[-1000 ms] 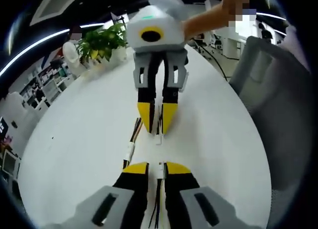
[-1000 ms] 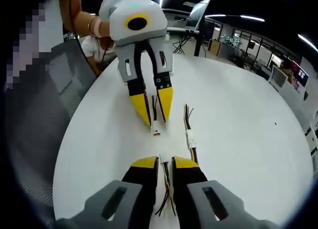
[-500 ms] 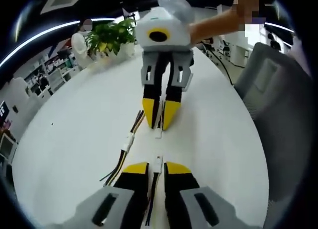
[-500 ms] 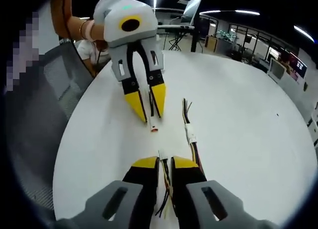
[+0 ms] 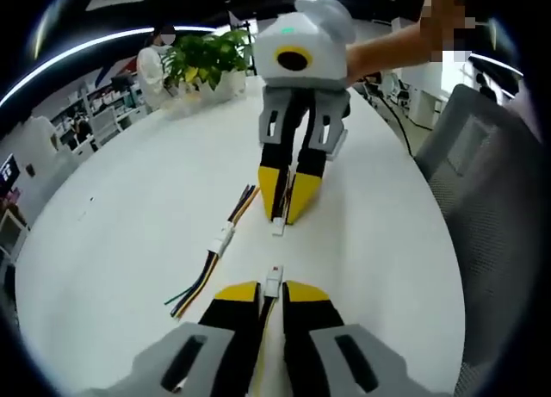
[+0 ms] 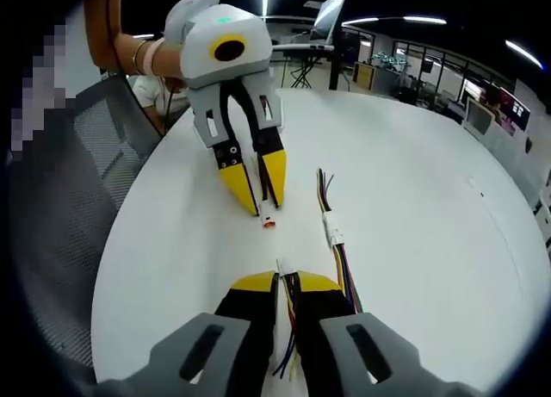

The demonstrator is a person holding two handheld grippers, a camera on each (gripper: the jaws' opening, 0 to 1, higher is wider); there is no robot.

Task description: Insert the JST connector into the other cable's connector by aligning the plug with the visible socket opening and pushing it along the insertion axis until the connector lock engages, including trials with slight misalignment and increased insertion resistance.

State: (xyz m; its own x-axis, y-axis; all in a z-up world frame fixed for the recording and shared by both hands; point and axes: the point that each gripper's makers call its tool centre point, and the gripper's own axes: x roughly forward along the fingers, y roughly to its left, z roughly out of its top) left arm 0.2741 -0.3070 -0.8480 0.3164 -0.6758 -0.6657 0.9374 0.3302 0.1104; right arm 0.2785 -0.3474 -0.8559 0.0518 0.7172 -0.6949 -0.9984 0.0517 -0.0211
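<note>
In the left gripper view my left gripper [image 5: 271,287] is shut on a small white connector [image 5: 273,279] whose thin wires run back between the jaws. Facing it from above, my right gripper [image 5: 284,214] is shut on the other white connector [image 5: 278,227]. A short gap separates the two connectors, which are roughly in line. In the right gripper view my right gripper [image 6: 286,281] pinches its white connector [image 6: 283,267], and my left gripper [image 6: 267,206] opposite holds a white connector with a red mark [image 6: 269,220]. Both pairs hover just above the white table [image 5: 129,199].
A spare cable with a white connector [image 5: 222,239] and coloured wires lies on the table beside the grippers; the right gripper view has this spare cable [image 6: 332,235] too. A grey mesh chair [image 5: 491,199] stands at the table edge. A potted plant [image 5: 202,61] sits at the far side.
Both views have shifted slightly with the hands. The gap between the two held connectors stays about the same, and both grippers remain shut on them.
</note>
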